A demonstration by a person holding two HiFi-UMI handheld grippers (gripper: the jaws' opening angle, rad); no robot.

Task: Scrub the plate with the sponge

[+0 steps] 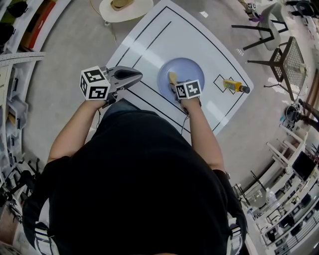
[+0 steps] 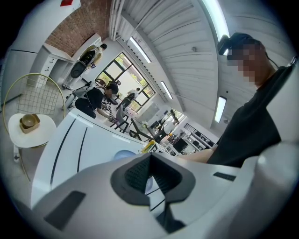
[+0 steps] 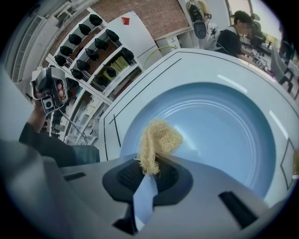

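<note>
A pale blue plate lies in the middle of the white table. My right gripper is shut on a straw-coloured fibrous sponge, which sits over the plate's near left part. In the right gripper view the sponge sticks out of the shut jaws and rests over the plate near its rim. My left gripper is held off to the left above the table's edge, jaws shut with nothing in them. The left gripper view shows the plate small and far off.
A yellow bottle lies on the table to the right of the plate. A round white side table with a tan bowl stands beyond the far edge. Chairs are at the right, shelving at the left.
</note>
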